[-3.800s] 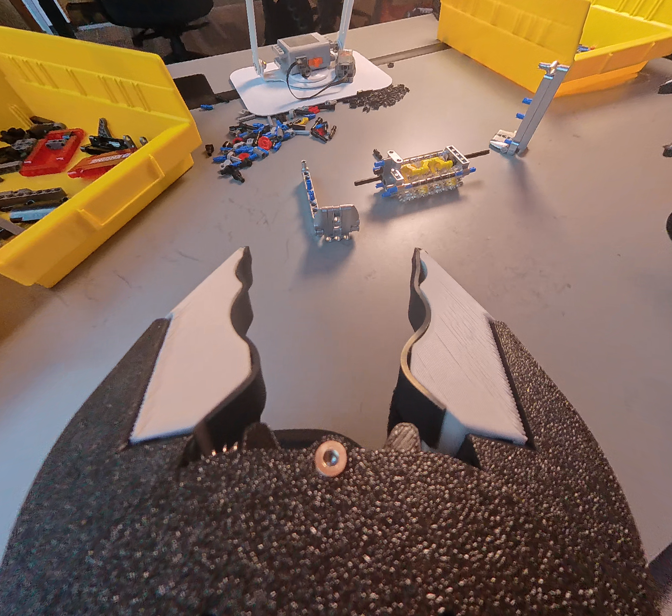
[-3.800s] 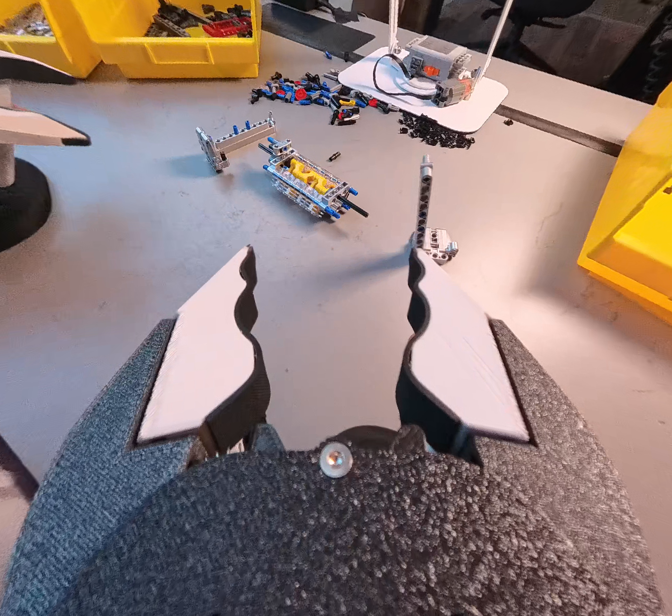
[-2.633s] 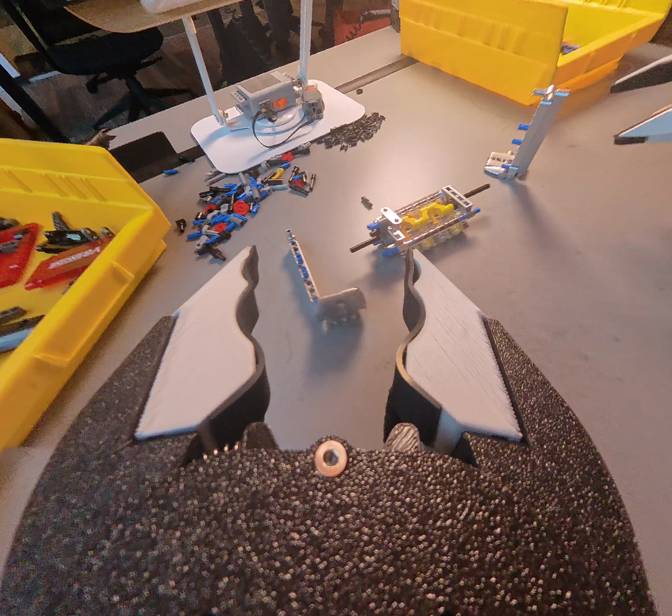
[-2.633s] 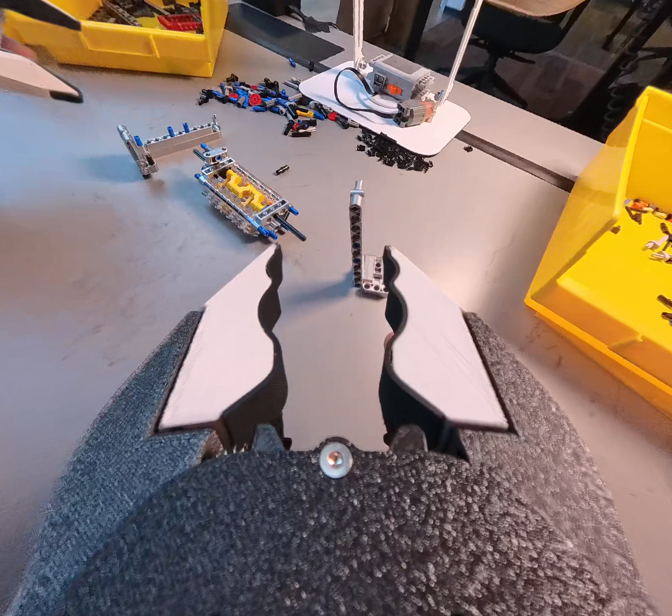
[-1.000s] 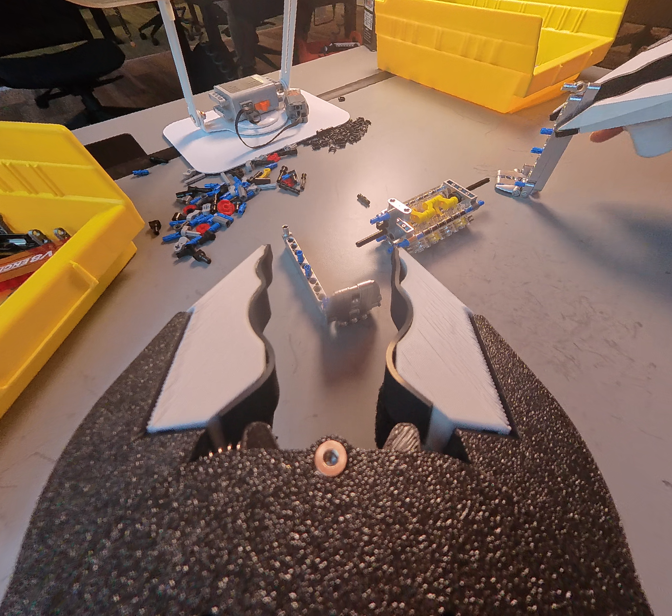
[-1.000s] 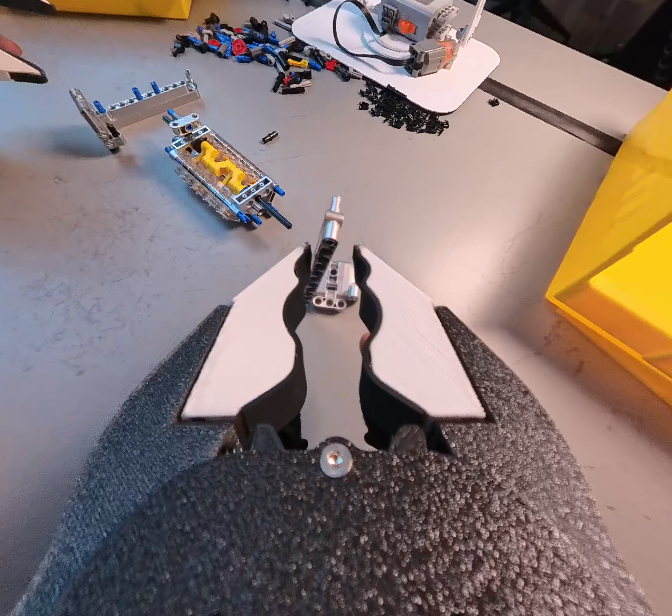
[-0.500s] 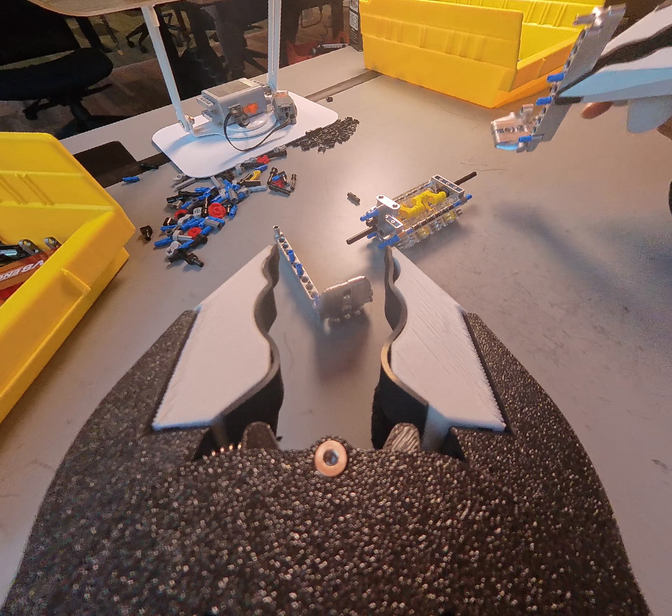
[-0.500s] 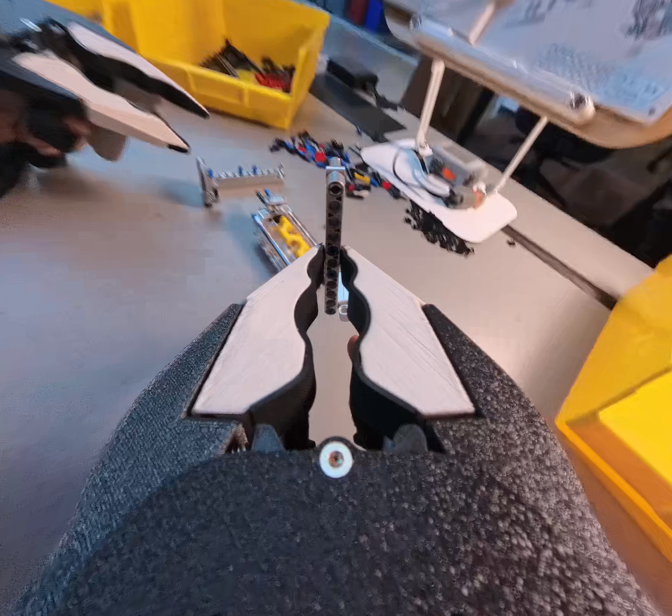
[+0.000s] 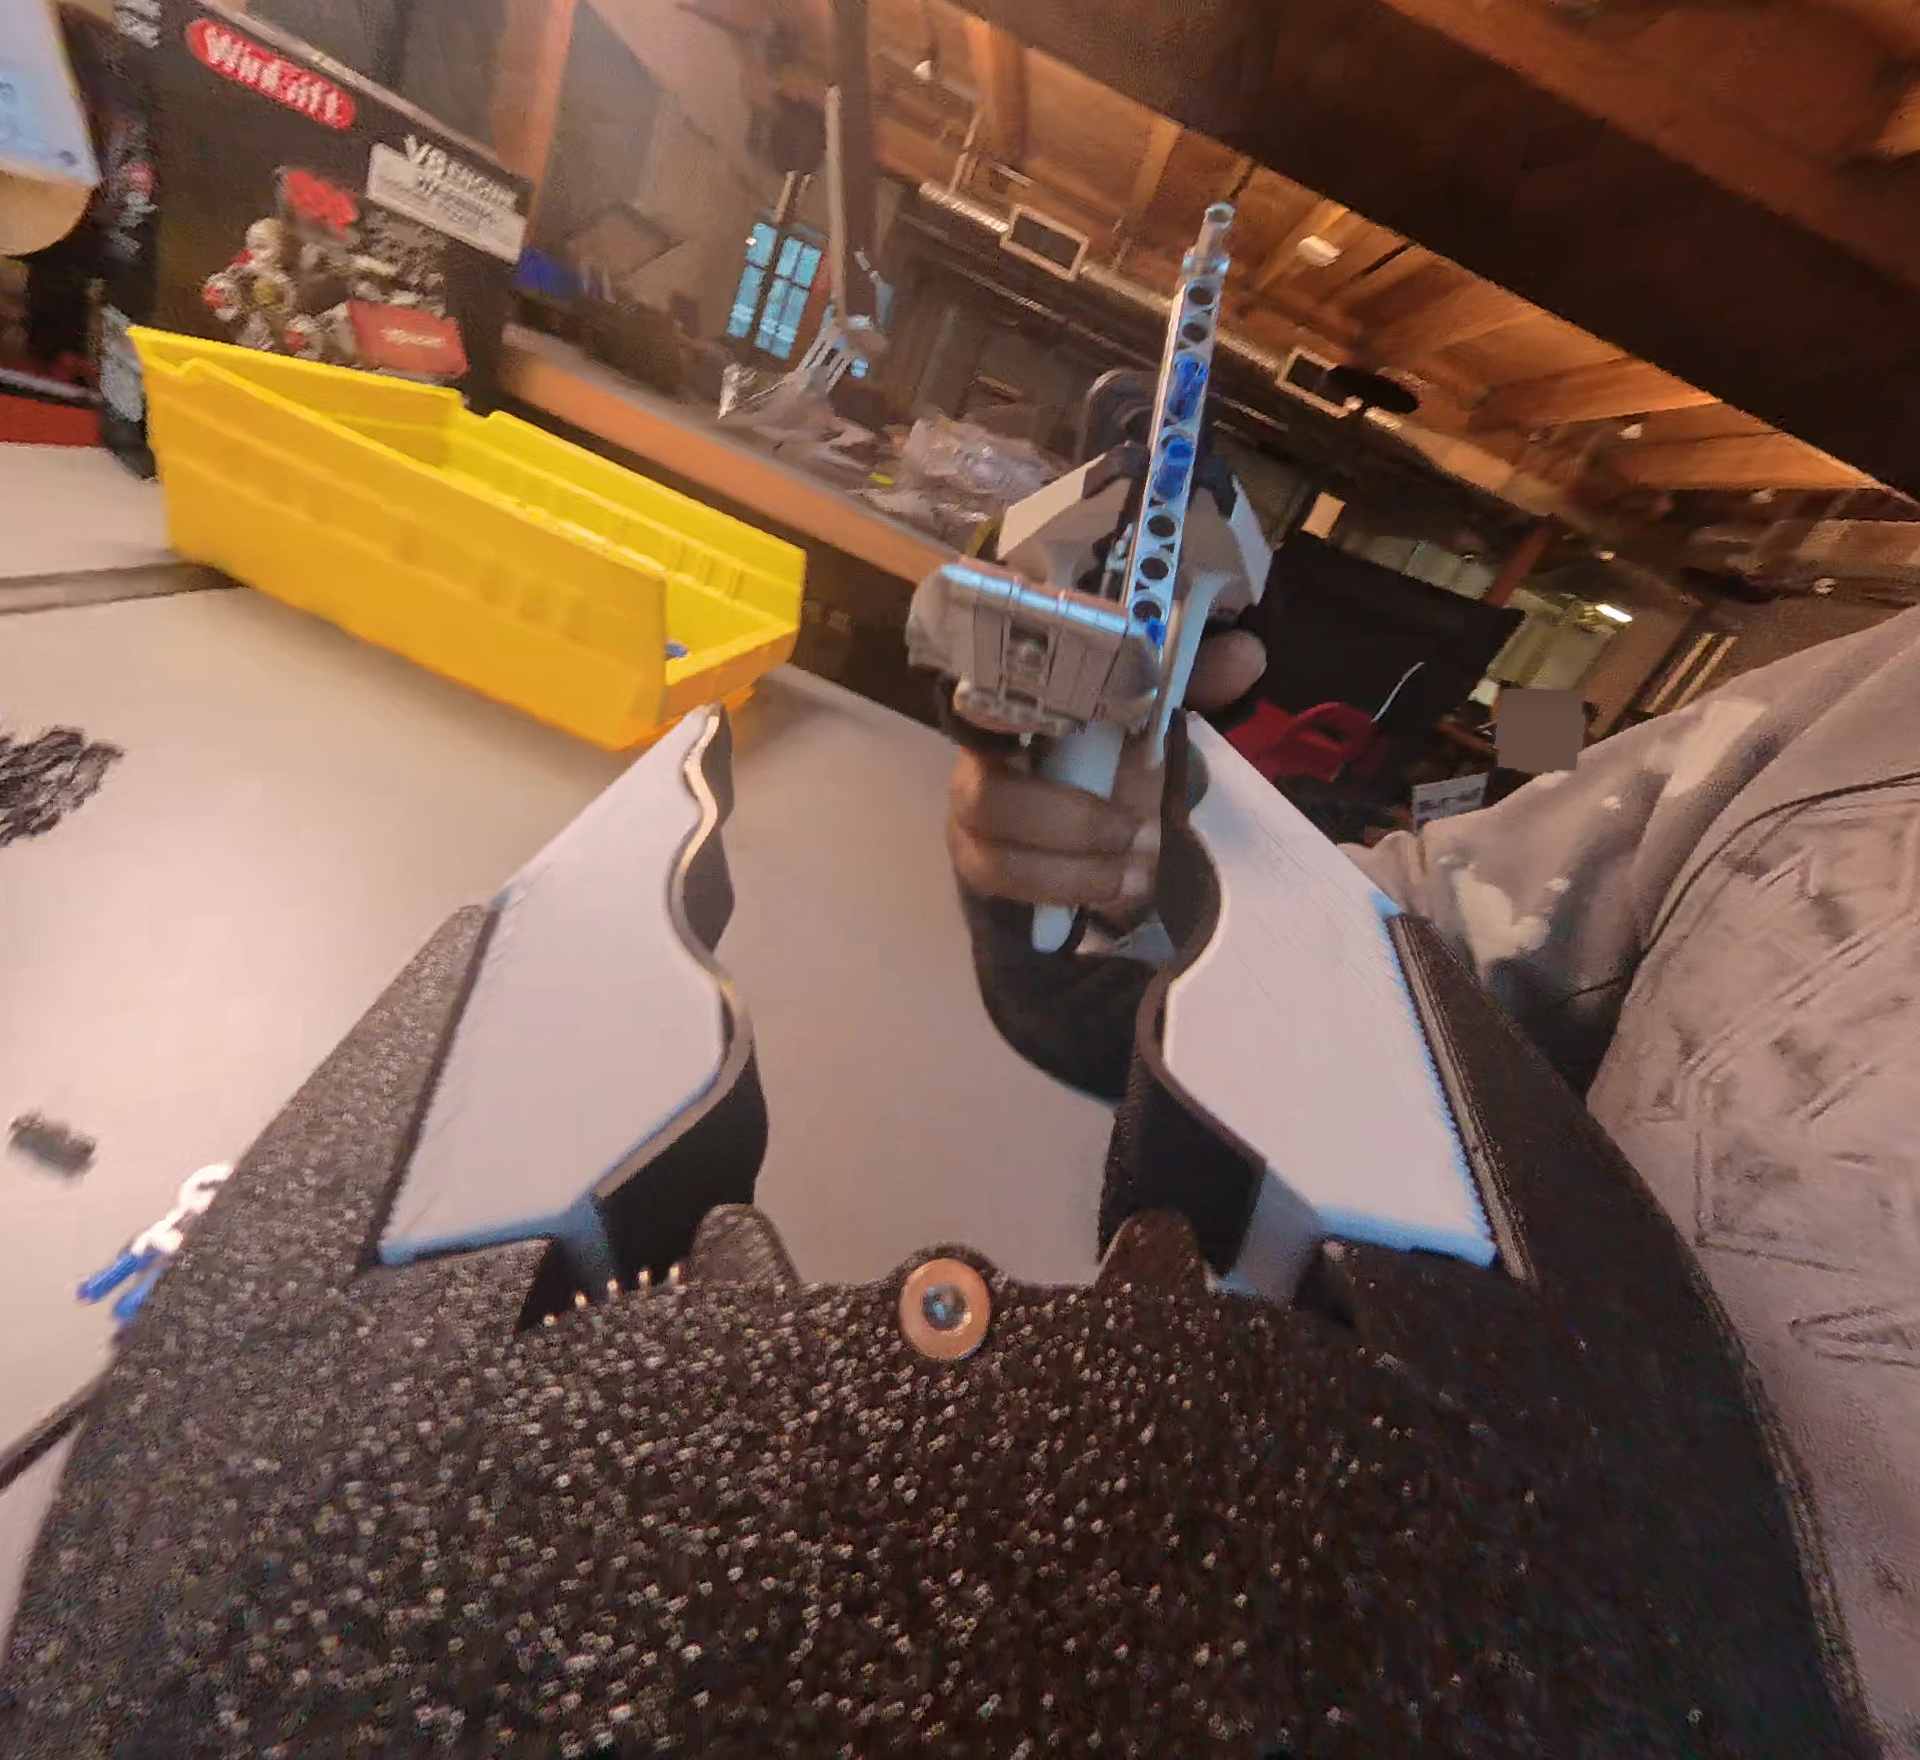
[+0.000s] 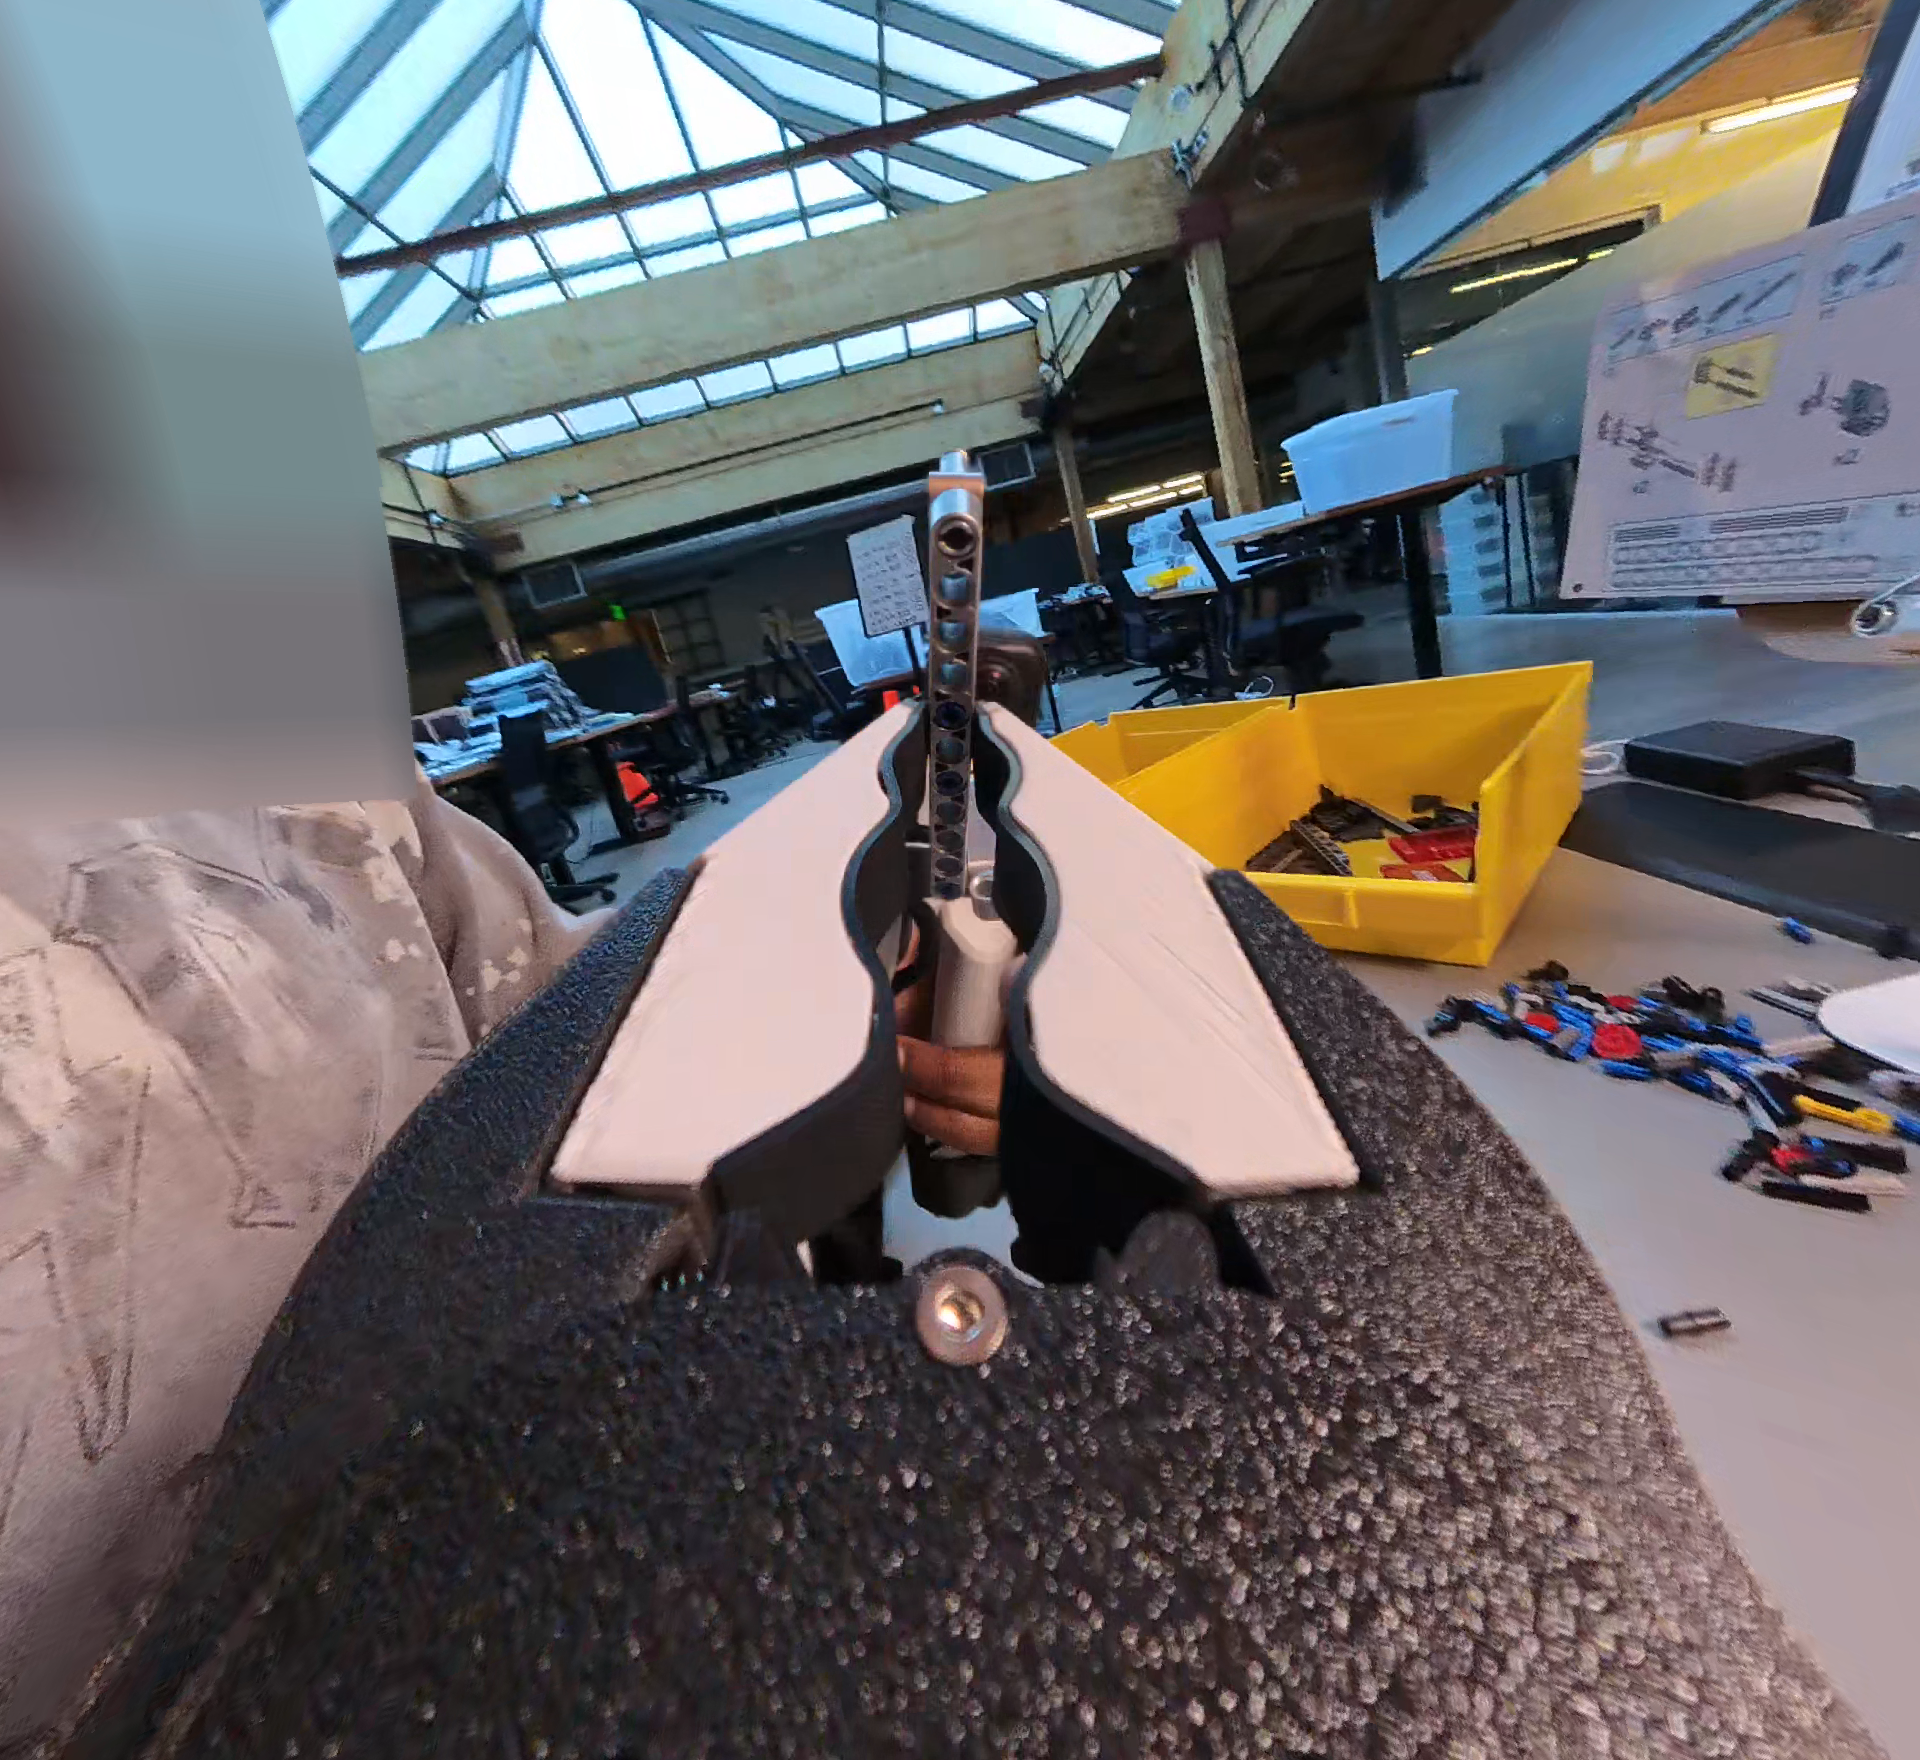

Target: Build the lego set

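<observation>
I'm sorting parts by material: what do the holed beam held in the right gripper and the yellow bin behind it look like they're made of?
The grey holed beam, clamped in the right gripper, looks like moulded plastic: even round holes, smooth satin sheen, though the silvery tone leaves metal possible. The yellow bin looks like glossy moulded plastic, uniform in colour, with a thin rim.

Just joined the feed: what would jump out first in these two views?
The right gripper, raised off the table, is shut on a grey holed beam assembly standing upright. In the left wrist view, the open left gripper faces that assembly. A yellow bin of dark and red parts sits right.
</observation>
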Motion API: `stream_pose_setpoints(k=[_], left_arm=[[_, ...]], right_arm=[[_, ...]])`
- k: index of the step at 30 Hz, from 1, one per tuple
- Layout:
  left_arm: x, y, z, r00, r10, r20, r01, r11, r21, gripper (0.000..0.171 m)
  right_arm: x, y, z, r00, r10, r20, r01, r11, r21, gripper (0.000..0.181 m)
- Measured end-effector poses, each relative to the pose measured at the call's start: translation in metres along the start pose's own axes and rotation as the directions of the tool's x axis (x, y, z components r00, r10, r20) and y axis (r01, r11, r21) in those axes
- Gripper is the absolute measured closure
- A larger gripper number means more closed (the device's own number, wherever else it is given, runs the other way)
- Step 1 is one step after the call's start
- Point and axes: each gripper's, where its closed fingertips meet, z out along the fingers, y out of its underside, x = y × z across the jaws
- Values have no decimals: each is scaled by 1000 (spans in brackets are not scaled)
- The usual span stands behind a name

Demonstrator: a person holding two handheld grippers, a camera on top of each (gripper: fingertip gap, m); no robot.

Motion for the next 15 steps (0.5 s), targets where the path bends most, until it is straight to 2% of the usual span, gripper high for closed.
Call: stream_pose_setpoints(k=[1, 3, 6, 7, 8, 11, 13, 15], left_arm=[[6, -6, 4, 999, 15, -37, -14, 1000, 13, 93], [16, -15, 7, 995, 57, -84, -54, 998, 37, 114], [12, -17, 2, 994, 82, -66, -78, 995, 61, 137], [9, -17, -1, 996, 75, -53, -71, 995, 65, 158], [1, -16, -4, 998, 66, -13, -65, 996, 69, 171], [-10, -2, -7, 997, 63, 34, -63, 998, 0, 171], [-16, 2, -9, 988, 128, 87, -127, 992, -21, 171], [-20, 4, -12, 982, 157, 108, -154, 987, -39, 157]], right_arm=[[1, 0, 1, 1000, 4, 8, -5, 1000, 5, 175], [4, 4, 1, 1000, 29, 9, -29, 1000, 6, 175], [15, 13, -2, 997, 75, -27, -74, 997, 4, 174], [20, 15, -5, 995, 88, -43, -88, 996, 7, 172], [22, 15, -7, 992, 118, -37, -118, 993, 18, 173], [33, 23, -9, 982, 184, -48, -184, 983, 14, 174], [34, 33, -7, 981, 186, -49, -186, 982, -15, 174], [34, 36, -6, 972, 234, -20, -234, 972, -12, 175]])
